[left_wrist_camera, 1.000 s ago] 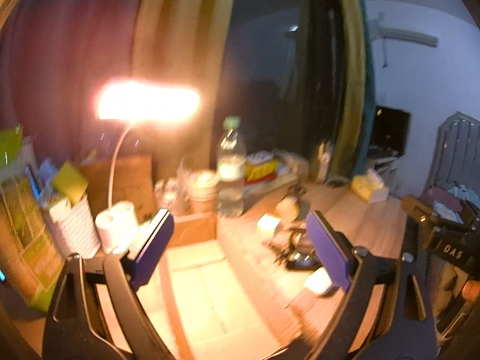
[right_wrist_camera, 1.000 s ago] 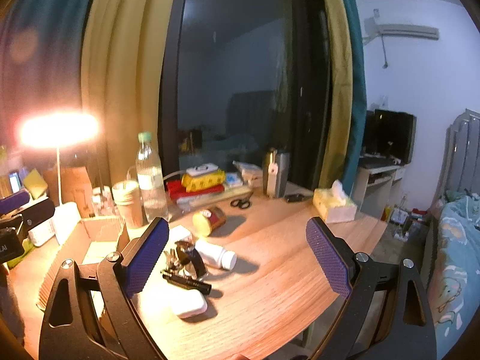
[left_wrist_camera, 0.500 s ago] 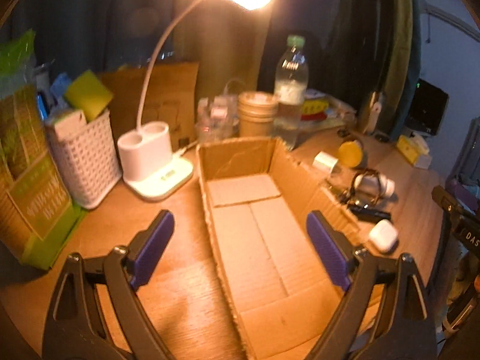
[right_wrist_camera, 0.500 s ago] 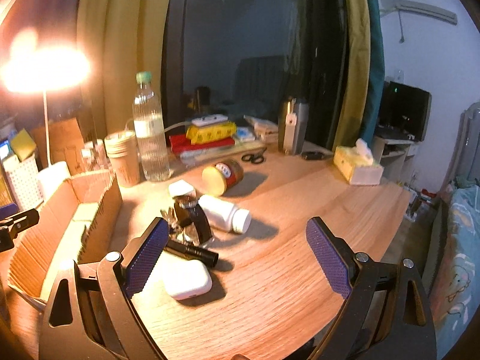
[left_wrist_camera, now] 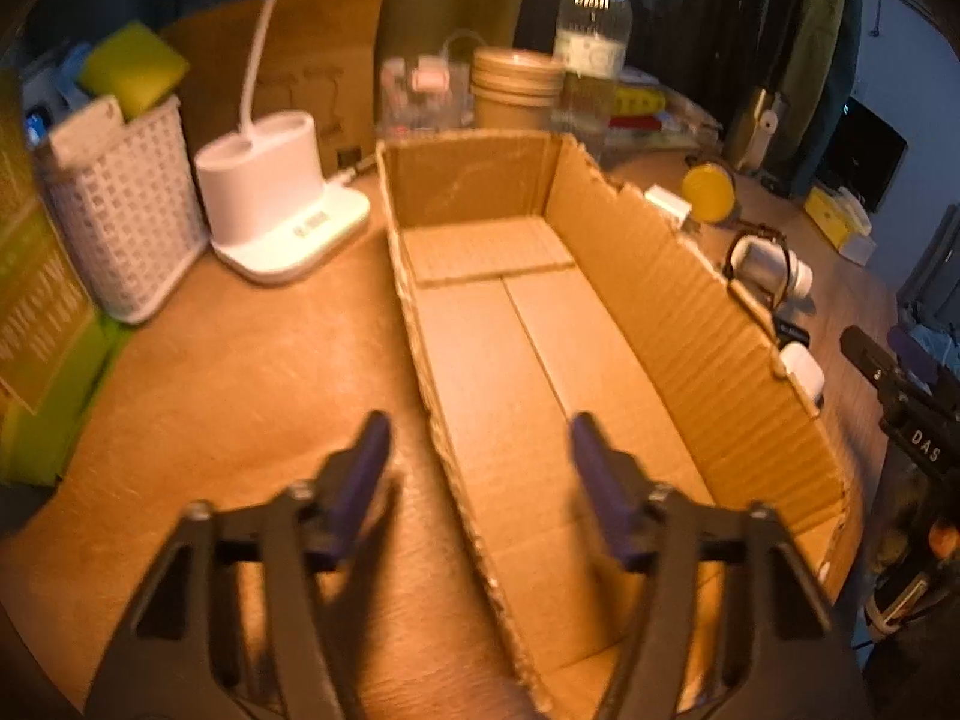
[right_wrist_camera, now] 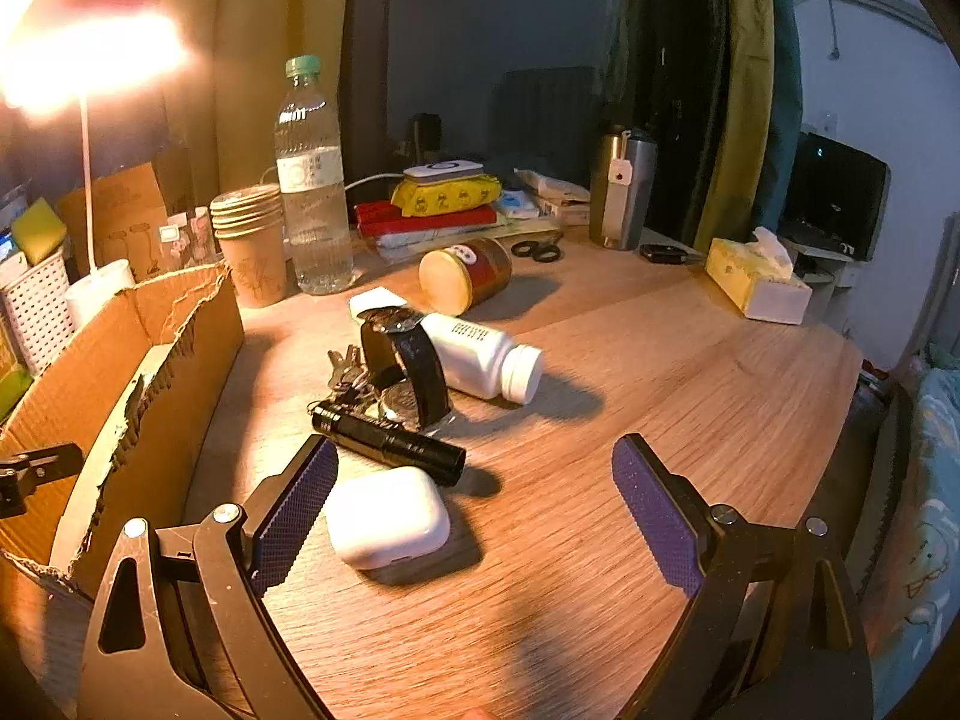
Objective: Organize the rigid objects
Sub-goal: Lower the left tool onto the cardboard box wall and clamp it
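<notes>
On the wooden tabletop (right_wrist_camera: 660, 360), right of the long open brown cardboard box (left_wrist_camera: 690, 324), lies a cluster of small rigid items: white rounded earbud case (right_wrist_camera: 387, 516) nearest the camera, black cylindrical flashlight (right_wrist_camera: 390, 441) just behind it, black-strapped wristwatch (right_wrist_camera: 408, 366) standing over a bunch of metal keys (right_wrist_camera: 348, 369), white plastic pill bottle (right_wrist_camera: 480, 360) on its side, and a round tin with a yellow lid (right_wrist_camera: 465, 276) tipped over farther back. Right gripper (right_wrist_camera: 474, 504) spread wide and holding nothing, low over the table, its left purple pad just beside the earbud case, possibly touching. Left gripper (left_wrist_camera: 474, 468) also spread and gripping nothing, straddling the box's near left wall, one finger outside, one over the bare box floor. Behind the box: stacked brown paper cups (left_wrist_camera: 516, 93), clear water bottle with green cap (left_wrist_camera: 591, 42), white lamp base (left_wrist_camera: 288, 204), white perforated plastic basket (left_wrist_camera: 120, 204). Far right on the table, a yellow tissue box (right_wrist_camera: 756, 282).
</notes>
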Motion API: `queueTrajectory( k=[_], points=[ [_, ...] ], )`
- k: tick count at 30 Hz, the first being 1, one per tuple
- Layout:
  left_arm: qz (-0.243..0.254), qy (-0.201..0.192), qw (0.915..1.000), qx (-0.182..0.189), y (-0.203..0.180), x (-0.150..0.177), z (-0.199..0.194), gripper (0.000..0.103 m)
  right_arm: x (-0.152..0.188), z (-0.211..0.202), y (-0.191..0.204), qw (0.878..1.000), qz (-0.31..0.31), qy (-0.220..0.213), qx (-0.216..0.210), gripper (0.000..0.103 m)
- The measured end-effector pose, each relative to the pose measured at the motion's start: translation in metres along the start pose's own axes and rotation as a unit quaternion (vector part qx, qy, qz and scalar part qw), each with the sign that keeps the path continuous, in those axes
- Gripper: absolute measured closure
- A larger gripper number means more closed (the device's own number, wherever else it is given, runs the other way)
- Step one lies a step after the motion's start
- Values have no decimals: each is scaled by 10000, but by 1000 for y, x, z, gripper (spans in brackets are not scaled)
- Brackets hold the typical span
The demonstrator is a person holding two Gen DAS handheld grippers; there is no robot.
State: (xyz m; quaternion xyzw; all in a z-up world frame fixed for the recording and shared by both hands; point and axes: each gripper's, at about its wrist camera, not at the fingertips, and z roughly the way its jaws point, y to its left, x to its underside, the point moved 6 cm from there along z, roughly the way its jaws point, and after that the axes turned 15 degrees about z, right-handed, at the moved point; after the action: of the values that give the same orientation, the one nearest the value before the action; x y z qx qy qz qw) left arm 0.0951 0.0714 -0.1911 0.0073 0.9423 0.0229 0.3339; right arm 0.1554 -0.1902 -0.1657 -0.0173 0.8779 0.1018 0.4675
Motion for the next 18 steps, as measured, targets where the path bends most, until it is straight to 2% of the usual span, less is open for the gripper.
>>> queueTrajectory(
  k=[2,4,6,7,18],
  points=[
    [15,124,9999,86,-2,3,6,59,1,-1,2,10000,-45,-2,-9,8],
    [59,228,9997,113,-3,6,11,73,1,-2,3,10000,-58,-15,-11,8],
    [107,243,9996,110,-4,7,13,81,1,-1,2,10000,-44,2,5,8],
    [146,227,9996,117,-5,6,14,91,1,-1,1,10000,-36,12,8,8],
    [613,213,9977,174,-13,-12,27,94,4,2,-1,10000,-36,67,39,8]
  ],
)
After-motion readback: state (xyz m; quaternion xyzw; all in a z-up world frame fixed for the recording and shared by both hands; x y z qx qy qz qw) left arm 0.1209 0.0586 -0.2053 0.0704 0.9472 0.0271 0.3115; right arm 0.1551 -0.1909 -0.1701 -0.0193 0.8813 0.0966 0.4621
